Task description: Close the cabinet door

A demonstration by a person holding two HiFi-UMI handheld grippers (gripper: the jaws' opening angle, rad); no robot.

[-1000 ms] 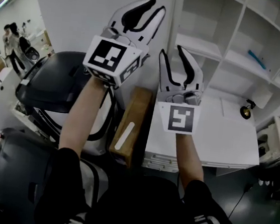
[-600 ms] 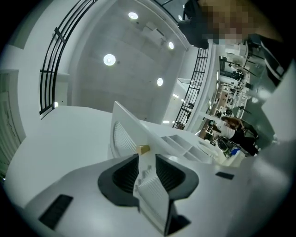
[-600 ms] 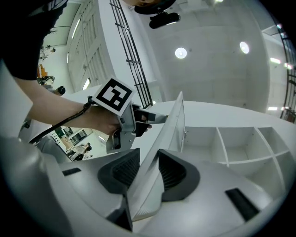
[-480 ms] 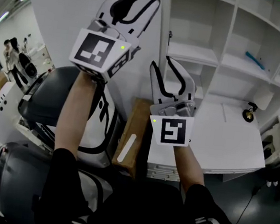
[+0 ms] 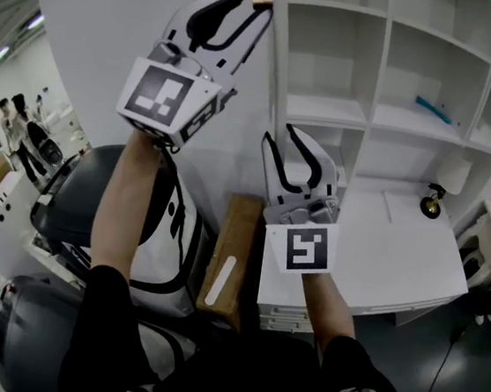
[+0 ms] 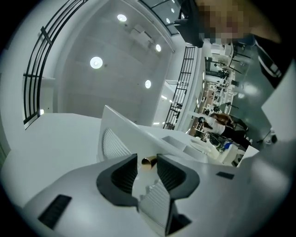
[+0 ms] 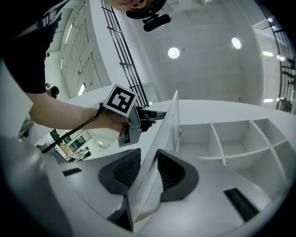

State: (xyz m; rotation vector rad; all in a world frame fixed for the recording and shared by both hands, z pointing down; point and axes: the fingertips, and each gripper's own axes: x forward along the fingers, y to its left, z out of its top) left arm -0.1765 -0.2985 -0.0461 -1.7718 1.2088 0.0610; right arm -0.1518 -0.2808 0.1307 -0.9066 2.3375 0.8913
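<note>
The white cabinet door (image 5: 272, 70) stands open and shows nearly edge-on in the head view. A small brass knob (image 5: 263, 2) sits on its outer face near the top. My left gripper (image 5: 254, 5) is raised to that knob. In the left gripper view the knob (image 6: 149, 162) lies between the tips of the left gripper (image 6: 147, 163), whose jaws have just been opening and stand clear of it. Lower down, my right gripper (image 5: 281, 135) straddles the door's edge. Its jaws have just been closing, and in the right gripper view the right gripper (image 7: 149, 169) has both pads against the door (image 7: 169, 120).
The open white shelf cabinet (image 5: 403, 68) fills the upper right, with a blue object (image 5: 434, 109) on one shelf. Below it are a white desk top (image 5: 382, 243) and a small dark lamp-like object (image 5: 431, 200). A brown box (image 5: 230, 251) and black-and-white machine shells (image 5: 87, 180) stand at lower left.
My left gripper has risen along the door to the knob and its jaws have spread. The right gripper has shifted slightly along the door's edge and its jaws have narrowed.
</note>
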